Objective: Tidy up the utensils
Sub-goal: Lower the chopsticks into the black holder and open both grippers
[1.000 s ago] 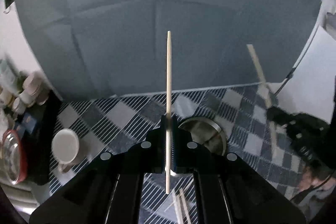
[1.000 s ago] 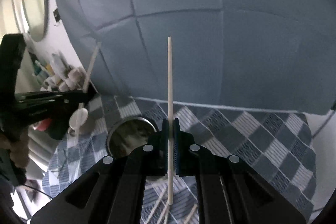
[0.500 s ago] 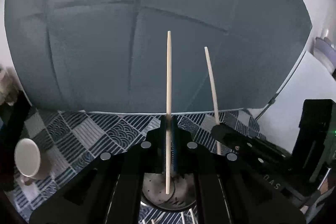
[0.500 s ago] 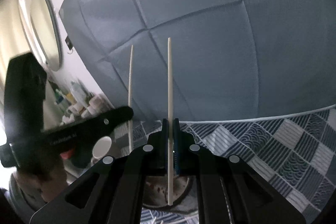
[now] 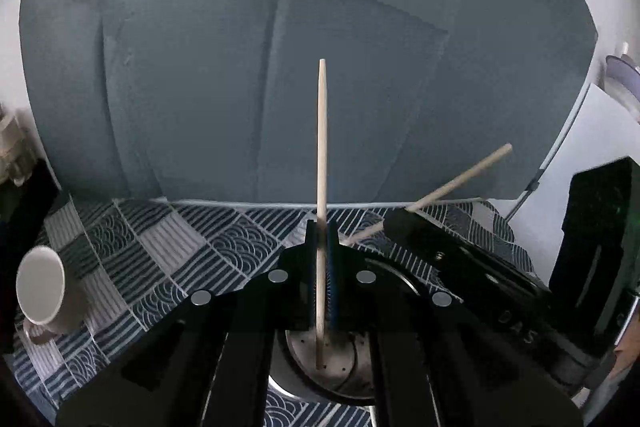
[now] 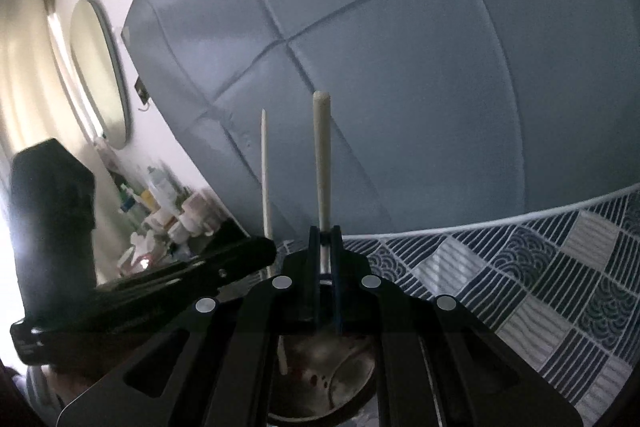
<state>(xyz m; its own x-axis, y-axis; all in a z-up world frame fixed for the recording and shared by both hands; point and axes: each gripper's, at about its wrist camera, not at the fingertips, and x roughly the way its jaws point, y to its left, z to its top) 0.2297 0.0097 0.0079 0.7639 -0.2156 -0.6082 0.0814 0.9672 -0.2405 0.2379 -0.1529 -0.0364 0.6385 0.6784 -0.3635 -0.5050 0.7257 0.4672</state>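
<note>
Now both grippers are hanging over the metal holder [image 5: 320, 359] at frame bottom | left gripper [image 5: 320, 227] is clamping a chopstick [image 5: 321, 155] upright | right gripper [image 6: 325, 239] is pinching its own chopstick [image 6: 322, 155], tilted in the left view | checked cloth [image 5: 168, 251] is lying bare toward the white cup [image 5: 40, 291], lower left

A white mug [image 5: 40, 289] lies tipped on the patterned blue tablecloth [image 5: 168, 247], grey padded headboard [image 5: 280, 67] behind, oval mirror [image 6: 100, 79] on the wall.
</note>
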